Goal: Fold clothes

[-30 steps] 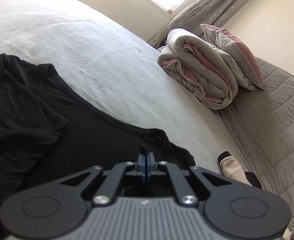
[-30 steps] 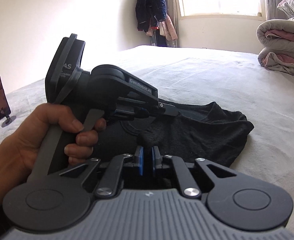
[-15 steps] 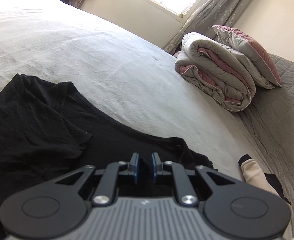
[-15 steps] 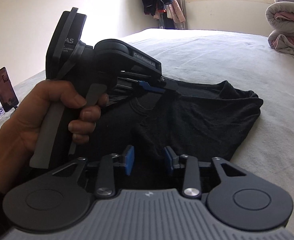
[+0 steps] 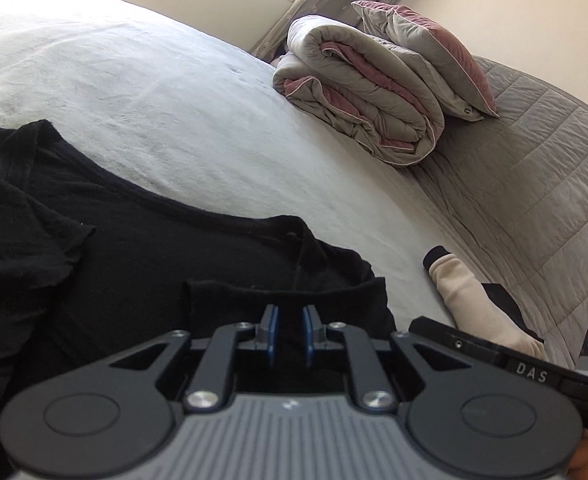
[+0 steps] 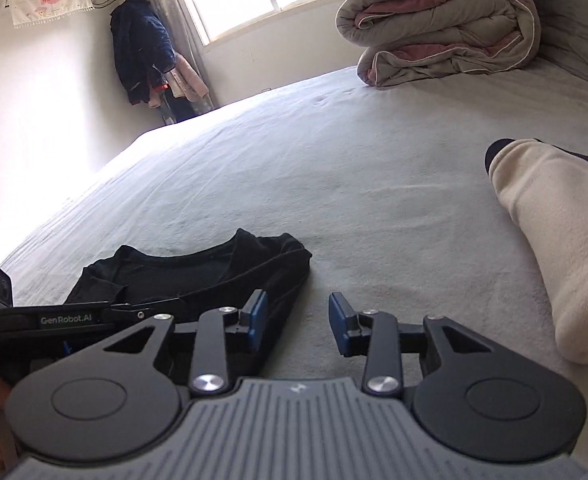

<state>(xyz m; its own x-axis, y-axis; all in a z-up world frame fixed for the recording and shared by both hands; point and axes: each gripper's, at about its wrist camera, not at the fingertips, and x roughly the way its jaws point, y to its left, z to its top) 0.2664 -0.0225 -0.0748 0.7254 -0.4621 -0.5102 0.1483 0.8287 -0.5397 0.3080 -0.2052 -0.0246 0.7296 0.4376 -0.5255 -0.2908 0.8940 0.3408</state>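
Note:
A black T-shirt (image 5: 94, 248) lies on the pale bed sheet, partly folded, with a sleeve doubled over near my left gripper. It also shows in the right wrist view (image 6: 198, 272). My left gripper (image 5: 290, 330) is open by a narrow gap, low over the shirt's folded part, holding nothing. My right gripper (image 6: 297, 322) is wide open and empty over bare sheet, just right of the shirt's edge. The left gripper's body (image 6: 70, 320) shows at the left of the right wrist view.
A cream and black garment (image 6: 554, 240) lies on the sheet to the right; it also shows in the left wrist view (image 5: 478, 300). A rolled grey-pink duvet (image 5: 366, 92) and pillow (image 5: 426, 48) sit at the far end. Clothes hang in the corner (image 6: 146, 52).
Both grippers were shut on the shirt, then opened and let it go. The right gripper has swung right, off the shirt onto bare sheet, and opened wider.

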